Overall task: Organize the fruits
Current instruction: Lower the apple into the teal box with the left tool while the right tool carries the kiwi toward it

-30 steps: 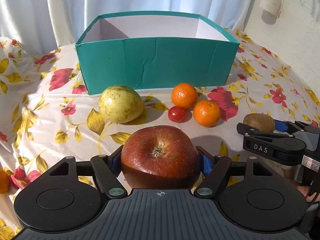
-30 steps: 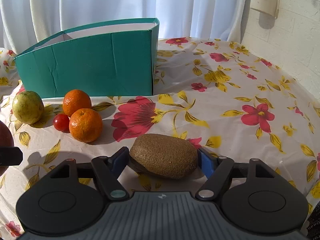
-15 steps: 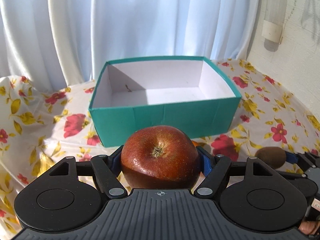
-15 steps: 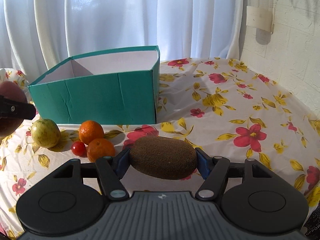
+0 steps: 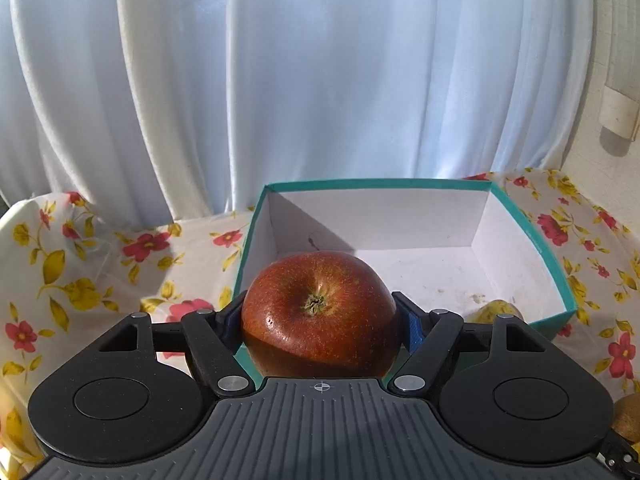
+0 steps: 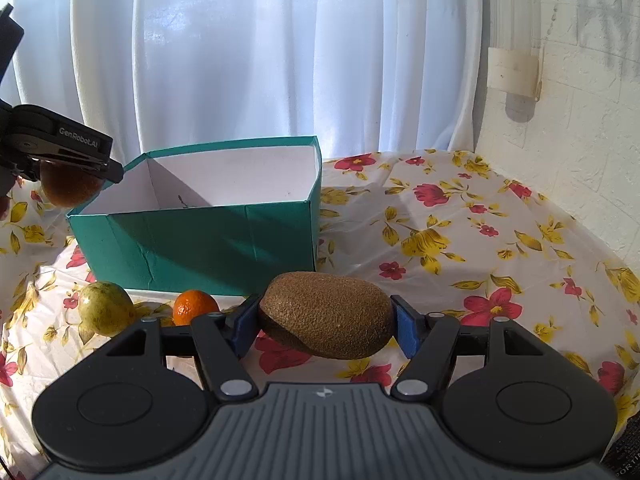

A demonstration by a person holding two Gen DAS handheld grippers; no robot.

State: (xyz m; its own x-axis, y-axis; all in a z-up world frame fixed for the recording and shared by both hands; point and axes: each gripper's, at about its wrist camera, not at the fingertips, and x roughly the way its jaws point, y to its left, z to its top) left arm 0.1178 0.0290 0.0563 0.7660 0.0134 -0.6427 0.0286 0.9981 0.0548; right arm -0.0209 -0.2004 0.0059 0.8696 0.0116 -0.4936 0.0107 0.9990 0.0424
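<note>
My left gripper (image 5: 320, 316) is shut on a red apple (image 5: 318, 312) and holds it in the air over the near left corner of the open teal box (image 5: 556, 276), whose white inside is bare. In the right wrist view the left gripper (image 6: 60, 148) with the apple (image 6: 68, 190) hangs above the box's (image 6: 200, 236) left end. My right gripper (image 6: 326, 324) is shut on a brown kiwi (image 6: 326, 314), lifted above the cloth in front of the box's right corner.
A green pear (image 6: 104, 308) and an orange mandarin (image 6: 192, 306) lie on the floral tablecloth (image 6: 480, 248) in front of the box. White curtains hang behind. A pale wall (image 6: 580, 100) stands at the right.
Both grippers have risen with their fruit. The left one moved forward, from the cloth in front of the box up to its near rim. The right one lifted the kiwi off the cloth.
</note>
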